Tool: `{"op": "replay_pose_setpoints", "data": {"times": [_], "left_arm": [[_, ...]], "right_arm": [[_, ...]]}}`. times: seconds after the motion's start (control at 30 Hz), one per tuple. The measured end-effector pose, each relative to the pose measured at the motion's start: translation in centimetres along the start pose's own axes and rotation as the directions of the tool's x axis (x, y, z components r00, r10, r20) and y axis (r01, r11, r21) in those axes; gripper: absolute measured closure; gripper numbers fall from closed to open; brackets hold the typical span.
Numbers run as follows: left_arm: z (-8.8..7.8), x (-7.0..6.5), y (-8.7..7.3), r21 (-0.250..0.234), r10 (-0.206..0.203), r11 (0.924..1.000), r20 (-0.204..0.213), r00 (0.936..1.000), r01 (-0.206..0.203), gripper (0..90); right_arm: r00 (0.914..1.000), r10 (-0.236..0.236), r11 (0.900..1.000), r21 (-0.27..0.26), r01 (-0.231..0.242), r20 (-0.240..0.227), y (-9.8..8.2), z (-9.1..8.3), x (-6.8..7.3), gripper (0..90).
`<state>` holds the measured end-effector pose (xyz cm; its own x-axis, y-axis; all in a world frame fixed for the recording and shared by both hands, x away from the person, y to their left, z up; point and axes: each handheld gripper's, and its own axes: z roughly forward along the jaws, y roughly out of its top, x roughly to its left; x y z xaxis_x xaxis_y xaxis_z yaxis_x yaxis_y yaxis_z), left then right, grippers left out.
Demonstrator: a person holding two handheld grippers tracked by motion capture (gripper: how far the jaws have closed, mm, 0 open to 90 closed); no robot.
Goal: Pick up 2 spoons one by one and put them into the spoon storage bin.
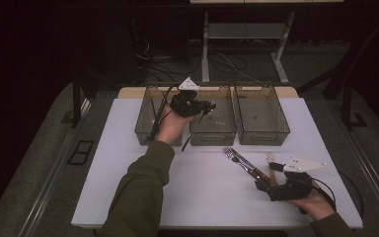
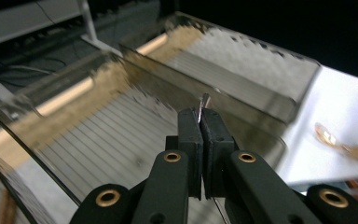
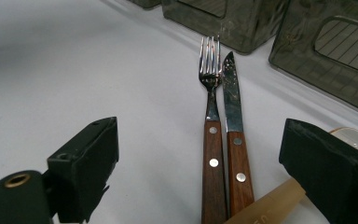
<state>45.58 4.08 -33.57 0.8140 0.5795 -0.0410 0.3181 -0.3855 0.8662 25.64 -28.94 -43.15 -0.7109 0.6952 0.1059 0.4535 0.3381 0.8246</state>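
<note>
Your left gripper [image 1: 203, 107] jaws pinch a thin utensil [image 1: 192, 129] above the middle bin's [image 1: 213, 136] near rim; your right gripper [image 1: 268, 177] jaws gape empty around fork [image 3: 210, 107] and knife [image 3: 231, 107] on bare tabletop [image 1: 202, 187]

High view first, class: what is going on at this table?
A person sorts cutlery with a tool in each hand. The left tool is shut on a thin dark utensil above the middle bin of three. The right tool rests open on the white table, its jaws either side of a wooden-handled fork and knife.
</note>
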Motion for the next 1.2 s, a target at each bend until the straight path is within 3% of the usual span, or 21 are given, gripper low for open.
{"op": "replay_pose_setpoints", "data": {"times": [0.23, 0.37, 0.5, 0.57, 0.6, 0.63, 0.7, 0.87, 0.93, 1.13, 1.2], "left_arm": [[1.5, 1.1, 1.6, -0.028, 0.005, 0.9996, -0.050, 0.9988, -0.006, 87.6], [2.4, 1.9, 2.4, -0.014, 0.022, 0.9996, -0.065, 0.9976, -0.023, 87.6], [3.3, 2.5, 3.1, -0.008, 0.008, 0.9999, -0.077, 0.9970, -0.009, 87.5], [3.8, 2.8, 3.3, 0.012, 0.029, 0.9995, -0.092, 0.9953, -0.028, 87.5], [4.3, 2.8, 3.3, 0.002, 0.012, 0.9999, -0.095, 0.9954, -0.012, 87.5], [4.5, 3.1, 3.3, 0.019, 0.022, 0.9996, -0.097, 0.9950, -0.021, 87.5], [5.2, 3.4, 3.2, 0.018, -0.001, 0.9998, -0.098, 0.9952, 0.003, 87.5], [6.4, 4.0, 2.2, 0.055, -0.011, 0.9983, -0.128, 0.9917, 0.018, 87.0], [6.6, 4.1, 2.0, 0.063, -0.027, 0.9974, -0.130, 0.9911, 0.035, 78.2], [6.3, 3.3, 1.6, 0.071, -0.023, 0.9970, -0.114, 0.9933, 0.032, 67.0], [6.1, 3.2, 1.3, 0.071, -0.040, 0.9964, -0.086, 0.9955, 0.046, 64.0]], "right_arm": [[1.0000, 0.004, 1.000, 0.004, -0.004, -0.002, 0.0, 0.1, 0.1, 12.0], [1.0000, 0.000, 1.000, -0.001, 0.000, -0.005, 0.0, 0.0, 0.1, 12.0], [0.9999, 0.006, 1.000, -0.004, -0.006, -0.009, 0.0, 0.0, 0.1, 12.0], [0.9999, 0.005, 1.000, -0.007, -0.005, -0.011, 0.1, 0.0, 0.0, 12.0], [0.9999, 0.006, 1.000, -0.008, -0.006, -0.013, 0.1, 0.0, 0.0, 12.0], [0.9999, 0.004, 1.000, -0.008, -0.004, -0.014, 0.0, 0.0, 0.0, 12.0], [0.9999, 0.003, 1.000, -0.010, -0.003, -0.014, 0.0, 0.0, 0.0, 12.0], [0.9997, 0.000, 1.000, -0.013, -0.001, -0.023, 0.1, 0.0, 0.0, 12.0], [0.9997, -0.001, 1.000, -0.010, 0.000, -0.026, 0.1, 0.0, 0.0, 12.0], [0.9996, -0.003, 1.000, -0.013, 0.003, -0.028, 0.1, 0.0, 0.1, 12.0], [0.9995, -0.003, 1.000, -0.010, 0.002, -0.030, 0.1, 0.0, 0.1, 12.0]]}}
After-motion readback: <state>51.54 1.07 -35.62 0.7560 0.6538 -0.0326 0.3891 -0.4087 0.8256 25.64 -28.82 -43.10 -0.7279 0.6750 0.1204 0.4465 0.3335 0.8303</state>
